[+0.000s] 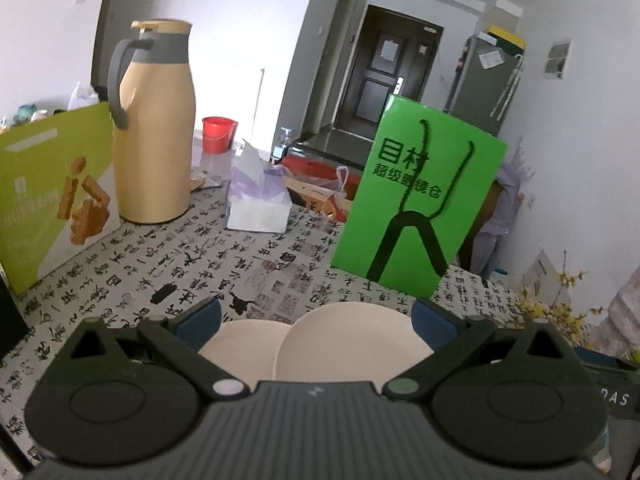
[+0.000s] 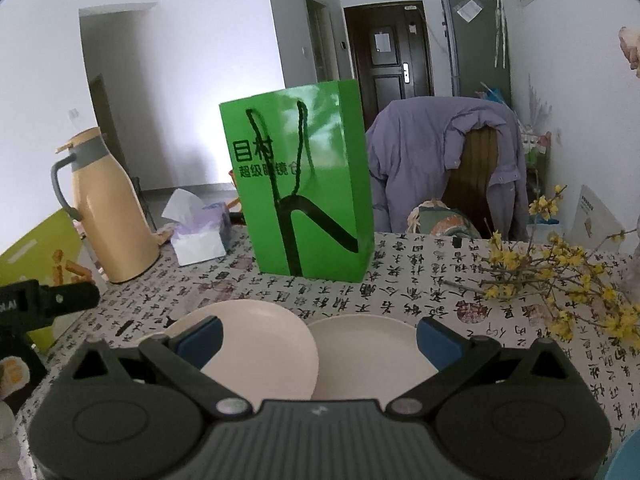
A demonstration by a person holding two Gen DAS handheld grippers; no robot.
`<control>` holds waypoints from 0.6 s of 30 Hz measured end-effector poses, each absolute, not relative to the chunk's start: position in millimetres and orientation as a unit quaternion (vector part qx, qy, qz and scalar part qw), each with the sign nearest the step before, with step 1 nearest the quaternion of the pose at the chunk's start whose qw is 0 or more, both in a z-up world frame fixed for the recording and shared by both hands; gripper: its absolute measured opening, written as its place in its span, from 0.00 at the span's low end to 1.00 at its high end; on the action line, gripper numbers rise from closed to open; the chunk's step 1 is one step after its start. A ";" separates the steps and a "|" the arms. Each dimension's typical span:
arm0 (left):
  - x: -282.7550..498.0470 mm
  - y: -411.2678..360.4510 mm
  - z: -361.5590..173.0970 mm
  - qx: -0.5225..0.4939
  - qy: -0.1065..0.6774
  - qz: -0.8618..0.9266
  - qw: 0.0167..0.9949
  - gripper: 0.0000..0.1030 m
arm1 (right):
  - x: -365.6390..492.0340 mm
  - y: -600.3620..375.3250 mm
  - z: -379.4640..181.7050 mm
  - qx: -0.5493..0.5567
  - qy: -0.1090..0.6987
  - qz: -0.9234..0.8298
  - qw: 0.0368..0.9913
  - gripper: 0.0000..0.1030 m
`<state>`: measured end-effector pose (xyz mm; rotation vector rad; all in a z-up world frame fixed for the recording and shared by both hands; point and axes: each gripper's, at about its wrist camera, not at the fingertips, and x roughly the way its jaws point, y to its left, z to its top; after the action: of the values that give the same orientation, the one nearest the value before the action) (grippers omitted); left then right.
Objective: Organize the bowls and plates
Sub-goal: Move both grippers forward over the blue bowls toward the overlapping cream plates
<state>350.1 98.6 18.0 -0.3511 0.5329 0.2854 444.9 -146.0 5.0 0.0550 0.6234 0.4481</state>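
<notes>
Two cream plates lie side by side on the calligraphy-print tablecloth. In the left wrist view the right plate (image 1: 352, 340) overlaps the left plate (image 1: 244, 344), and my left gripper (image 1: 316, 320) hovers open just above them, holding nothing. In the right wrist view the left plate (image 2: 260, 340) overlaps the right plate (image 2: 368, 356), with my right gripper (image 2: 320, 340) open over both, its blue pads (image 2: 200, 340) wide apart and empty. No bowl is in sight.
A green paper bag (image 1: 416, 196) (image 2: 308, 184) stands right behind the plates. A tan thermos jug (image 1: 156, 128), tissue box (image 1: 260, 200) and yellow-green box (image 1: 52, 192) sit to the left. Yellow flower twigs (image 2: 560, 280) lie to the right. A chair with a purple jacket (image 2: 444, 160) is behind the table.
</notes>
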 end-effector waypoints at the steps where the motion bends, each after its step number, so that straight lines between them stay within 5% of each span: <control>1: 352.7 100.6 16.1 -0.177 0.263 0.143 0.938 1.00 | 446.9 -145.8 4.2 0.028 0.306 0.218 0.926 1.00; 18: 380.1 123.8 -20.4 -0.221 0.293 0.170 0.914 1.00 | 473.2 -125.9 -13.0 0.005 0.343 0.209 0.916 1.00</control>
<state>380.1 123.8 -20.4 -0.4556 0.6039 0.3501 473.2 -125.9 -13.0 0.0101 0.7049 0.4303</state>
